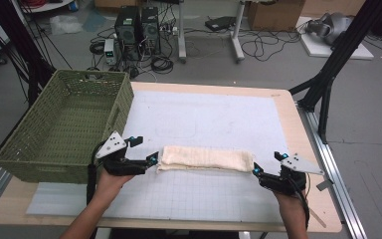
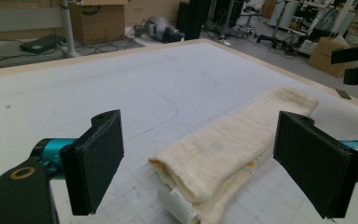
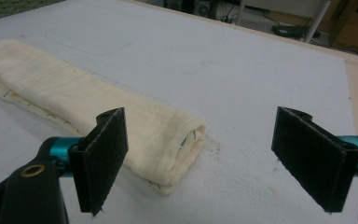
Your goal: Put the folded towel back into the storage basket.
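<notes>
Presently a cream-coloured cloth folded into a long narrow strip (image 1: 206, 159) lies flat on the white gridded mat (image 1: 214, 119) that covers the light wooden bench (image 1: 298, 124), running parallel to the bench's near edge and a little nearer that edge than the far one. The left gripper (image 1: 151, 160), black with teal fittings and a grey three-cornered plate on top, sits at the strip's left end; its jaws stand wide apart, nothing between them being gripped. In the left gripper view the folded end of the cloth (image 2: 223, 158) lies on the mat between and just ahead of the two black pads (image 2: 95, 161), with a small white label at its near corner (image 2: 179, 207); no contact with either pad is visible. The right gripper (image 1: 256, 172), same build, sits at the strip's right end, jaws likewise wide apart. In the right gripper view the rolled end of the cloth (image 3: 168, 144) lies close beside the one pad (image 3: 102, 156), well apart from the other. A green woven rectangular basket (image 1: 15, 149) stands at the bench's left edge, overhanging it, just left of the left gripper. Each hand (image 1: 110, 183) enters from the near edge.
</notes>
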Available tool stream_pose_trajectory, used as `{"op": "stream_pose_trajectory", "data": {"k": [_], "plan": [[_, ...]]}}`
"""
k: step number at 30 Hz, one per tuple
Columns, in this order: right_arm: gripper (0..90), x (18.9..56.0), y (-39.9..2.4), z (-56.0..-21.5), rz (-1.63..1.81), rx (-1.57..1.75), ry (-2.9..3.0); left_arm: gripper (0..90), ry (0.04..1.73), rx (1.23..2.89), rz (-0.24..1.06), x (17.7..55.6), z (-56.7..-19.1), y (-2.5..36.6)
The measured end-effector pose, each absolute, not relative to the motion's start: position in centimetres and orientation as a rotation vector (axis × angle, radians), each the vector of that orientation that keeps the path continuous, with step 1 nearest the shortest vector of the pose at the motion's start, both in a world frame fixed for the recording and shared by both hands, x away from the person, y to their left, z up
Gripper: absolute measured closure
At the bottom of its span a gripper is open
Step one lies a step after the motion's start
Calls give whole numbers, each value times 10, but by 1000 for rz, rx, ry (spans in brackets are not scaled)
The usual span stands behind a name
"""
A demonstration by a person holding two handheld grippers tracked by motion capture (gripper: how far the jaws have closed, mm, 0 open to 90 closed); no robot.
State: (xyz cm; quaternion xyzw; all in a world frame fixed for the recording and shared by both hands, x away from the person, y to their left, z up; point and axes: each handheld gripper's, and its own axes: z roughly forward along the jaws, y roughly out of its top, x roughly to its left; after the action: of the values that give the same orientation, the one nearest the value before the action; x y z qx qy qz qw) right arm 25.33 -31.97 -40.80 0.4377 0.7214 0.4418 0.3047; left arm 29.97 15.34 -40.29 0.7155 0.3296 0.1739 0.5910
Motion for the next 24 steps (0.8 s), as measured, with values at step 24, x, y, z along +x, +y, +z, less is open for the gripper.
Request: {"op": "stream_pose_trajectory", "data": {"k": [24], "plan": [[170,253,-320,-407,1173,1152,1921,193,920,1878,341,344,-426,112]]}}
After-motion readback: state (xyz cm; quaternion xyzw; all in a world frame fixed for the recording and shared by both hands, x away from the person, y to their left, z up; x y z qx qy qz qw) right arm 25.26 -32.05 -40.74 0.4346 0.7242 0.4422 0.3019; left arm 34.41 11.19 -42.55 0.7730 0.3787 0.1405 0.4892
